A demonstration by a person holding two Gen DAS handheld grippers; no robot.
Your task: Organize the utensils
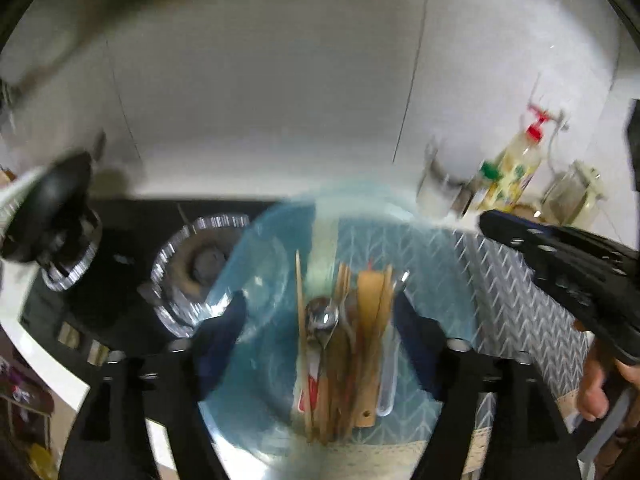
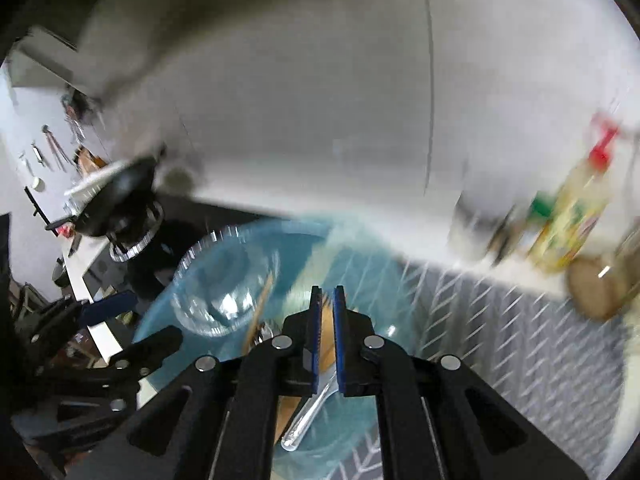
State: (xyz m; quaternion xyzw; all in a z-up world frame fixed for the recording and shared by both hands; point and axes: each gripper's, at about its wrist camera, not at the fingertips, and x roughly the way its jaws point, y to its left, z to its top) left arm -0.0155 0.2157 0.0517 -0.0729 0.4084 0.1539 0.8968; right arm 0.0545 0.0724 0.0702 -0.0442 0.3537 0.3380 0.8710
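A pale blue tray [image 1: 264, 264] on the counter holds a pile of utensils [image 1: 348, 344]: wooden spatulas, chopsticks, a metal spoon [image 1: 320, 316] and a clear plastic handle [image 1: 388, 384]. A clear glass bowl [image 2: 224, 280] stands in the tray's left part. My left gripper [image 1: 320, 320] is open, its fingers on either side of the pile, above it. My right gripper [image 2: 328, 304] has its jaws nearly together above the tray; nothing shows clamped between them. The clear-handled utensil [image 2: 308, 416] lies below it. Both views are blurred.
A grey chevron mat [image 1: 520, 312] lies under the tray. A black hob with a burner [image 1: 200, 264] and a black pan [image 1: 60, 200] is on the left. Bottles and jars [image 1: 516, 172] stand by the white wall at the right.
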